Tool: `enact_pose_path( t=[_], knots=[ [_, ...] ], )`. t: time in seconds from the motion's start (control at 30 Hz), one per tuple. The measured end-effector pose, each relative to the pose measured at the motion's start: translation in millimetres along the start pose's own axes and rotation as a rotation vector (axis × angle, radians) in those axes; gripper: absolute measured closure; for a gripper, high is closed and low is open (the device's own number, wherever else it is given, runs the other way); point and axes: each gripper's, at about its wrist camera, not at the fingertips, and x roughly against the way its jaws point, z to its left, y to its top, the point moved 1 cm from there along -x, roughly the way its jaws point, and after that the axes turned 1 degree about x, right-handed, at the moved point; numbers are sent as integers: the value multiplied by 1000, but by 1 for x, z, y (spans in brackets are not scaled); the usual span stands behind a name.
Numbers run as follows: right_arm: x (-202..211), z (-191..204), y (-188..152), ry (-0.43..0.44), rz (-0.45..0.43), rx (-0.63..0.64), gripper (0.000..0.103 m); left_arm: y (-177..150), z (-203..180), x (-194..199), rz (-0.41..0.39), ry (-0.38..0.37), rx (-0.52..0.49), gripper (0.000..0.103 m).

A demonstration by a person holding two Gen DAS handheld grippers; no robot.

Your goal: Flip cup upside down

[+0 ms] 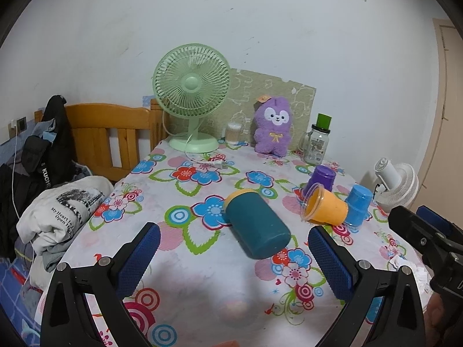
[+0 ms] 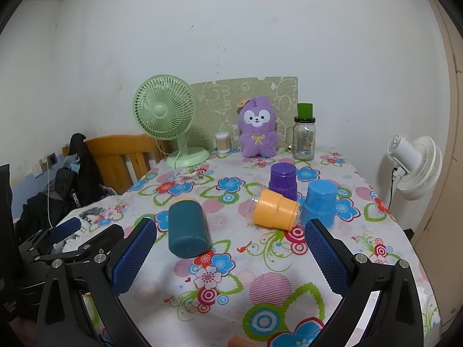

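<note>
A teal cup [image 1: 256, 224] with a yellow rim lies on its side on the floral table, base toward me; it also shows in the right wrist view [image 2: 188, 228]. An orange cup [image 1: 327, 208] [image 2: 275, 212] lies on its side to its right. A purple cup [image 1: 322, 177] [image 2: 283, 180] and a blue cup [image 1: 357, 205] [image 2: 319, 205] stand upside down beside it. My left gripper [image 1: 233, 253] is open, just short of the teal cup. My right gripper [image 2: 230, 243] is open and empty, above the table between the teal and orange cups.
A green fan [image 1: 191, 95], a purple plush toy [image 1: 273, 125], a cotton swab jar [image 1: 233, 133] and a glass bottle with a green cap [image 1: 317, 141] stand at the table's back. A wooden bed frame [image 1: 113, 136] with clothes is left; a white fan [image 2: 416, 167] right.
</note>
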Motion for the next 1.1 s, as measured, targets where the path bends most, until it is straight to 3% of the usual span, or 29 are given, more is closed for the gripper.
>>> enact_pose_path(
  t=[0.5, 0.77, 1.1],
  knots=[
    [-53, 24, 1, 29, 117, 62, 0, -9, 27, -30, 91, 32, 22, 0],
    [-110, 47, 4, 38, 248, 166, 0, -11, 44, -64, 183, 74, 12, 0],
    [-182, 62, 3, 170, 454, 184, 0, -8, 57, -115, 368, 127, -15, 0]
  ],
)
